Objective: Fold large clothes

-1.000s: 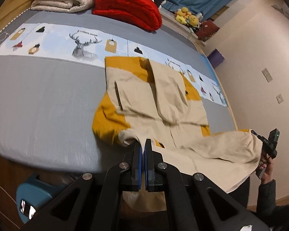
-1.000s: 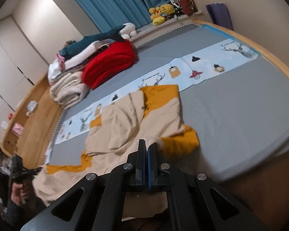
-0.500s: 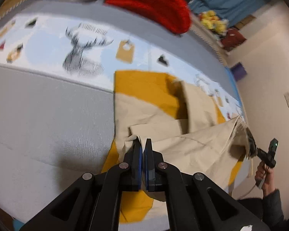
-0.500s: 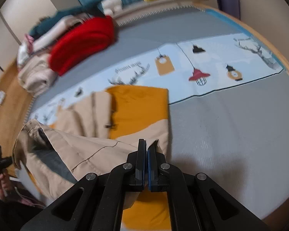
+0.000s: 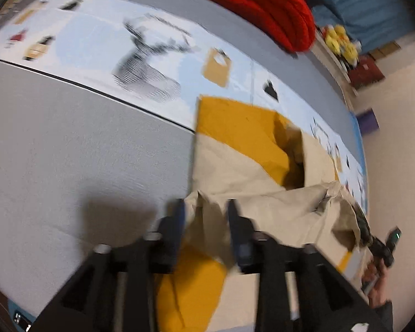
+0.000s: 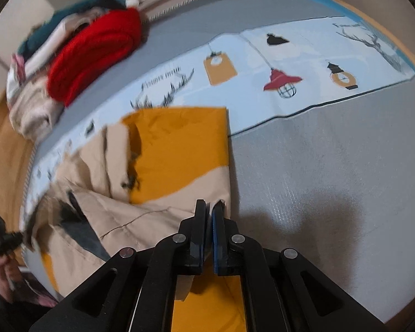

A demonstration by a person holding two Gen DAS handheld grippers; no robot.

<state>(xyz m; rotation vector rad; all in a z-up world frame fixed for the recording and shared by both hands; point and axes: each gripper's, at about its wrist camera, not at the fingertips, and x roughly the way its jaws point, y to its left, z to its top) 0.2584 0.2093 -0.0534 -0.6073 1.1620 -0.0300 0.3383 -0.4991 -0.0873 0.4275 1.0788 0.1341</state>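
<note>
Judging by how the cloth lies, the fold is well under way but not finished. The beige-and-mustard garment (image 5: 235,166) is spread on the grey bed (image 5: 69,152), its far end lying flat ahead of both sets of jaws, and its near hem doubled over onto that part, so a beige layer runs across just in front of the fingers in both views.

The left gripper (image 5: 204,210) has its jaws apart, with a crumpled beige corner sitting loosely between them and touching neither blue pad clearly. That corner looks released, or about to be. The right gripper (image 6: 209,210) has its jaws nearly together on the hem at the garment's right edge (image 6: 224,193); a thin sliver of cloth seems pinched there, though the gap is too narrow to be sure how much is held.

What seems left: letting go of the right corner, squaring the doubled edge against the mustard end, and probably at least one more fold, since the bundle is wide and lumpy.

Much is unclear. The left view is smeared by motion, so the prints on the pale blue strip (image 6: 290,63) beyond the garment read properly only from the right. The garment's near part disappears under both gripper bodies. Dark patches in the folds to the left of the right jaws (image 6: 77,221) may be lining or shadow. The red blanket (image 6: 96,49) and piled bedding far ahead are cut off.
</note>
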